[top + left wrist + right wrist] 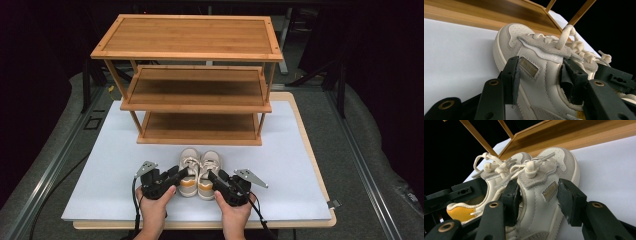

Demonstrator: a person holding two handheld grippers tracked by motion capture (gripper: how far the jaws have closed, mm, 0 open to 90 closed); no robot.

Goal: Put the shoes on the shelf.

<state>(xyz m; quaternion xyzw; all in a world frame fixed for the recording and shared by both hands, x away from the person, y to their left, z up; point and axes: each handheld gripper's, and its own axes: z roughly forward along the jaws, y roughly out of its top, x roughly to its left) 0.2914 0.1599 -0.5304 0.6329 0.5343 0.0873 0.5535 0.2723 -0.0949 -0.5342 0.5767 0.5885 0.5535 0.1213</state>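
While the pair stands before the wooden rack (192,80), left gripper (176,176) clamps the left shoe (189,172); right gripper (216,179) clamps the right shoe (207,172).

Honestly nothing readable here. The left shoe (536,75) has a small gold-ish tag (529,66) stitched on its side, and the right shoe (544,202) has a matching tag (549,191), but whatever's printed on them is too small and blurry to make out. No lettering shows on the wooden rack (192,80) or the white table (100,170) either.
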